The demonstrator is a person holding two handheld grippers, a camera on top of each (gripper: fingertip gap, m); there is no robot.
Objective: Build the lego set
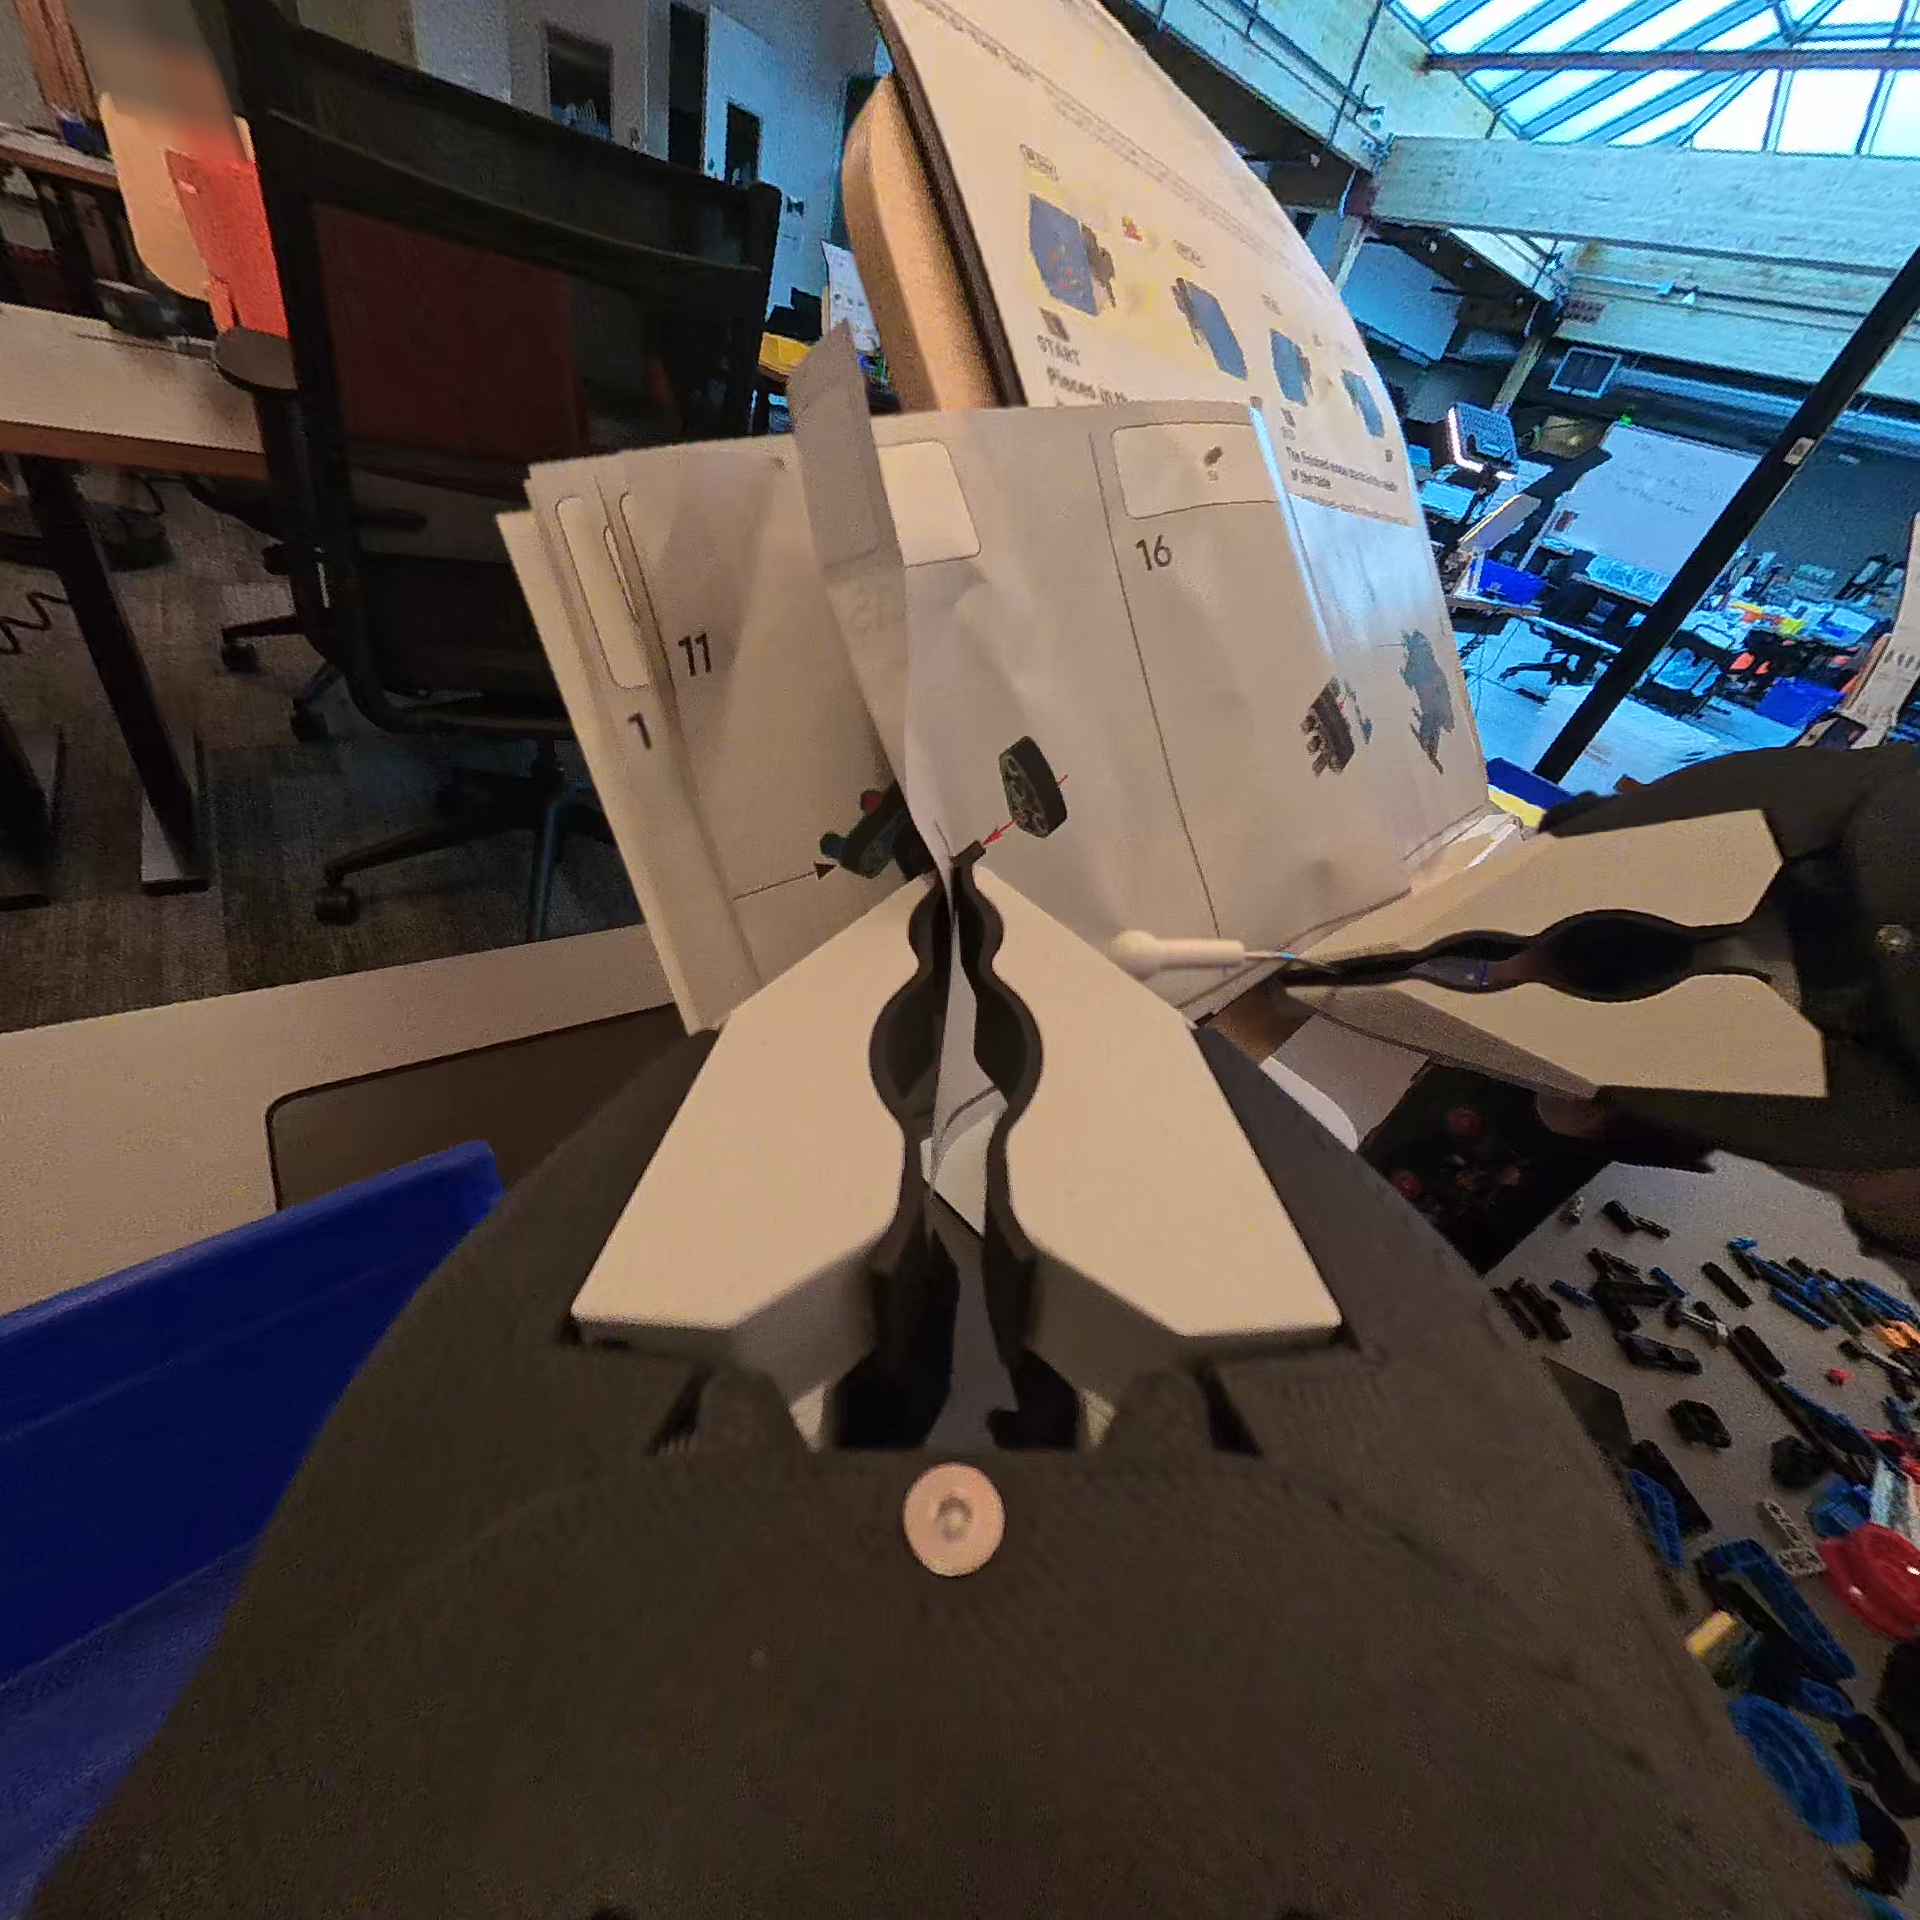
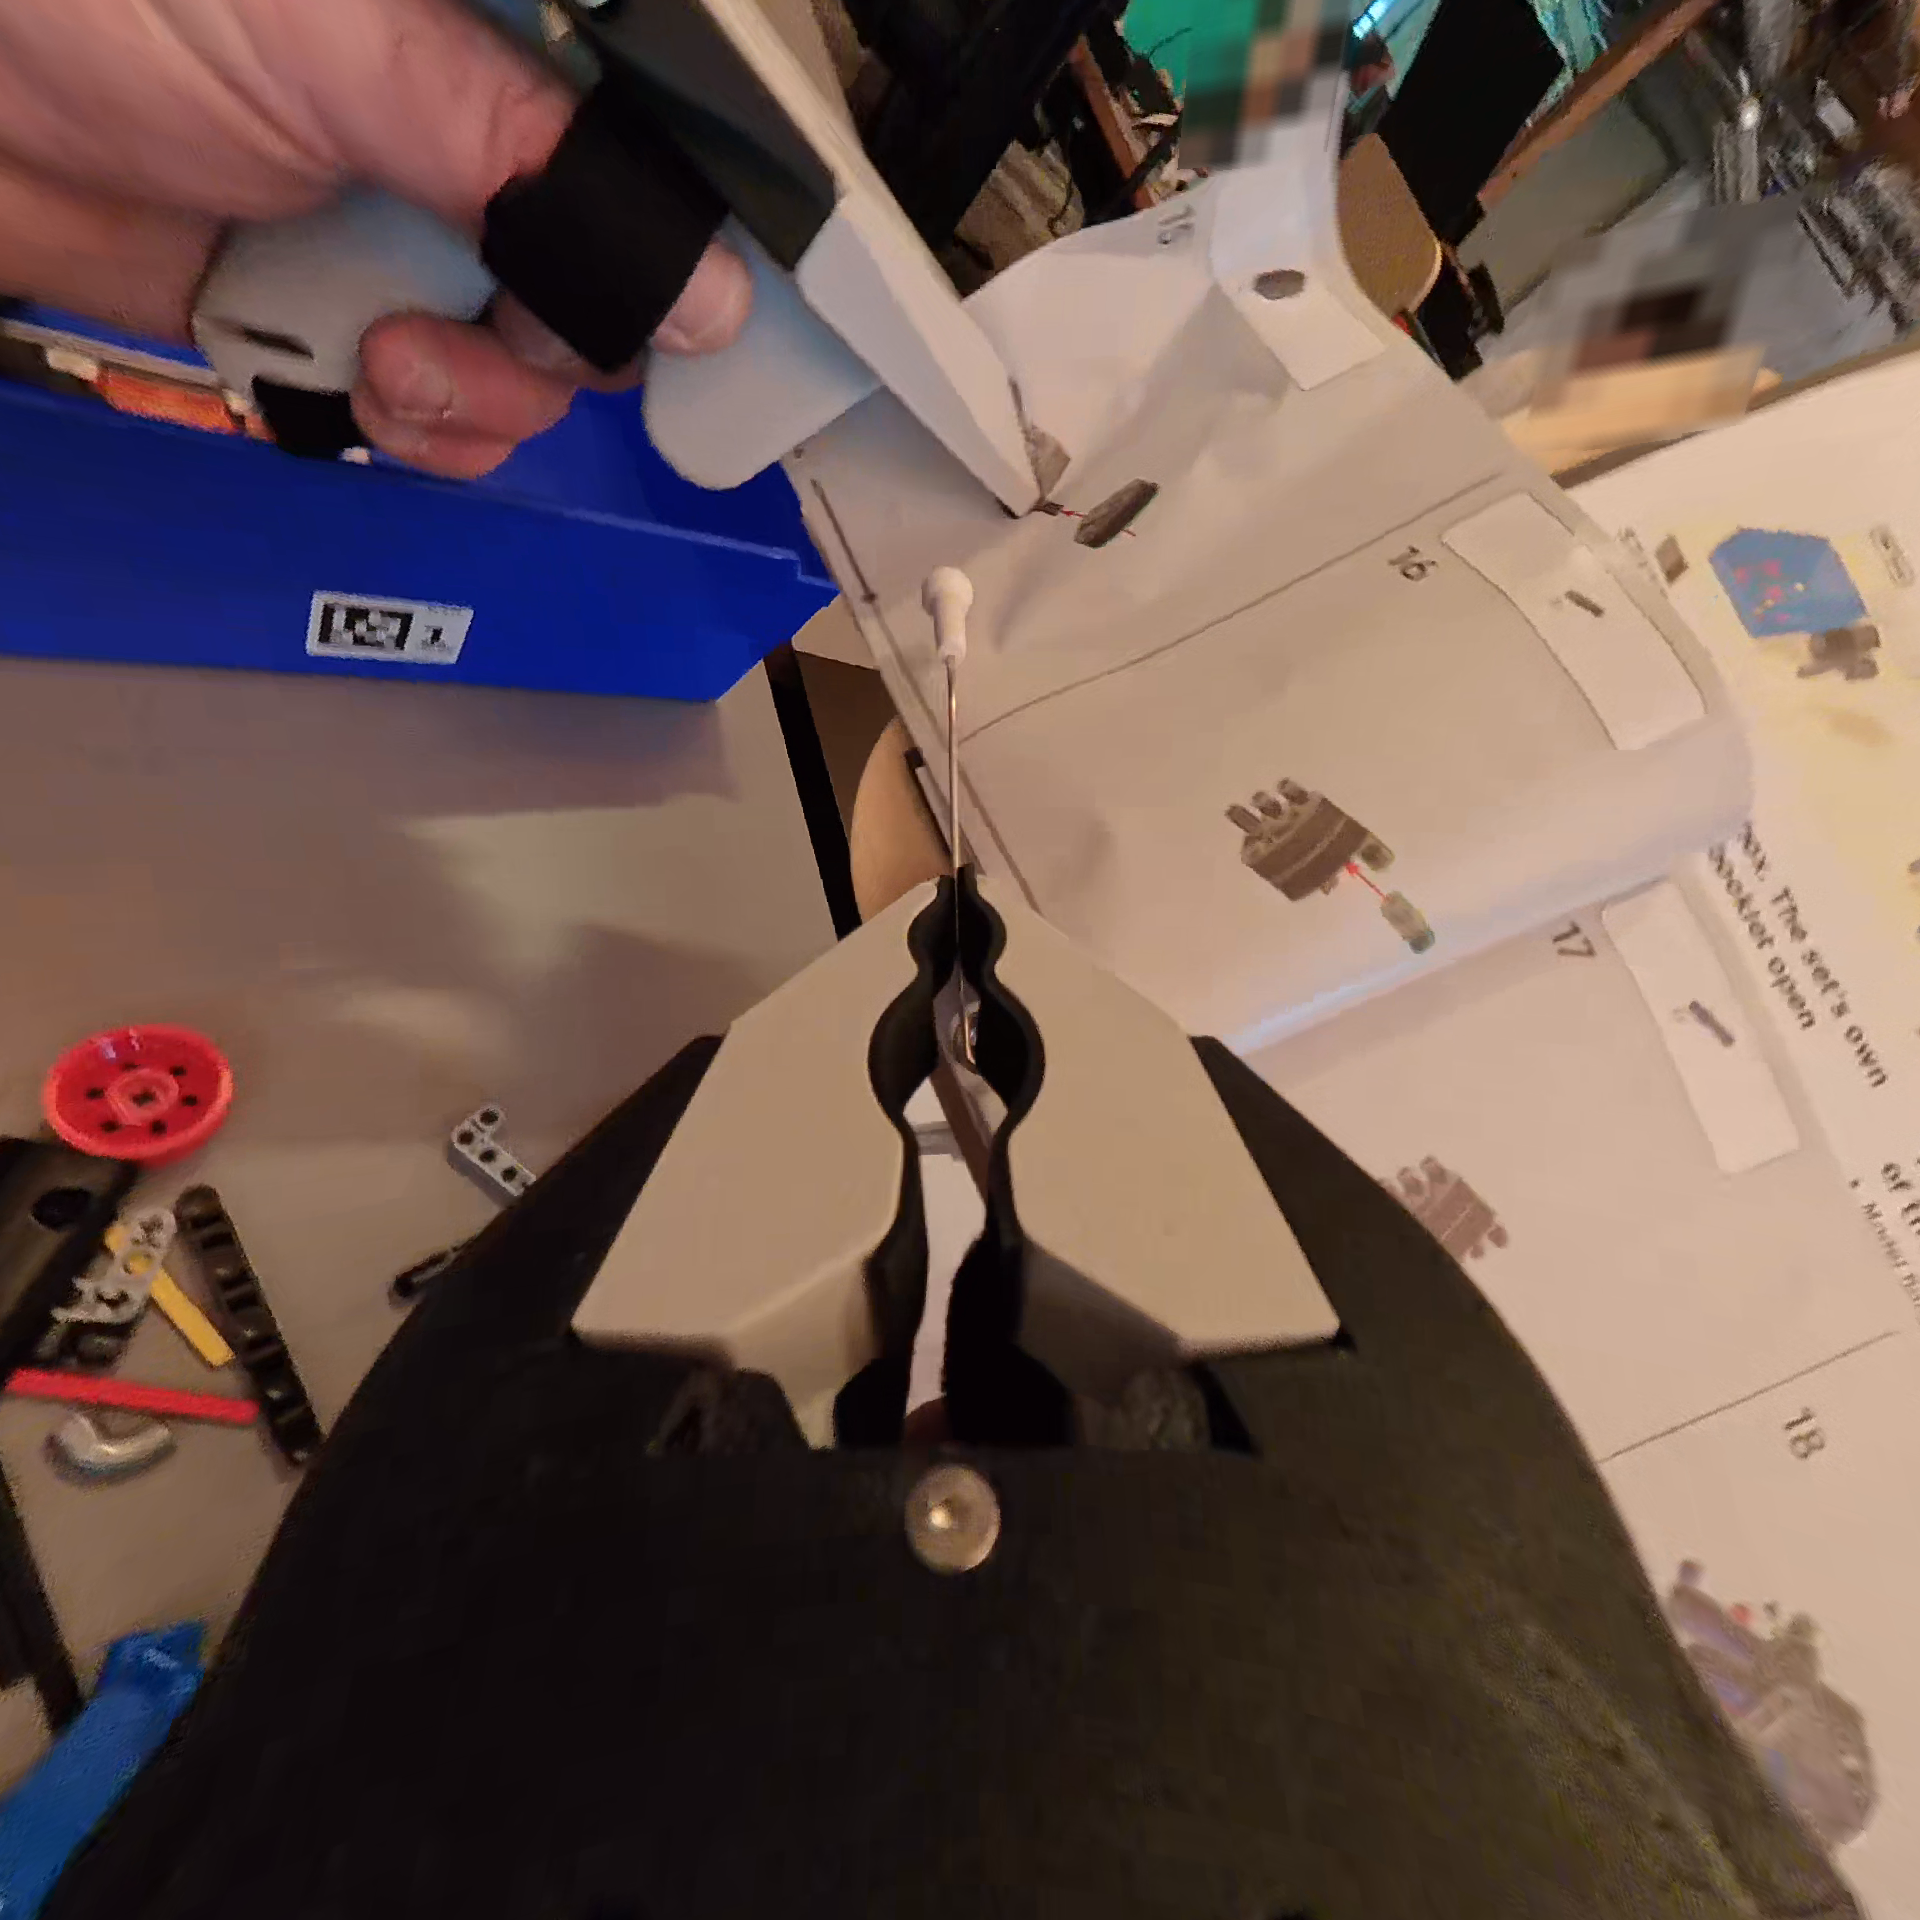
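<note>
Loose pieces (image 1: 1756, 1382) on table (image 2: 436, 862), right of booklet (image 1: 1049, 665).

two tools (image 1: 951, 883) (image 2: 956, 894), one booklet (image 1: 1039, 644), one pin (image 2: 948, 613), one blue bin (image 2: 416, 561)

Left wrist view: sits on the left gripper (image 1: 954, 883), looks forward along its fingers, tilted up, very near the instruction booklet (image 1: 1039, 665) standing ahead; office chairs, desks and skylight behind.

Right wrist view: sits on the right gripper (image 2: 956, 894), looks down and forward over the grey table (image 2: 395, 883), near the same booklet (image 2: 1351, 727) lying open.

Shared: the booklet pages, the white-headed pin (image 1: 1174, 951) (image 2: 948, 613), the blue bin (image 1: 208, 1403) (image 2: 416, 540), loose lego pieces (image 1: 1745, 1351) (image 2: 177, 1299). Each view catches the other gripper: right one at the left view's right edge (image 1: 1351, 961), left one at the right view's top left (image 2: 1023, 488).
</note>
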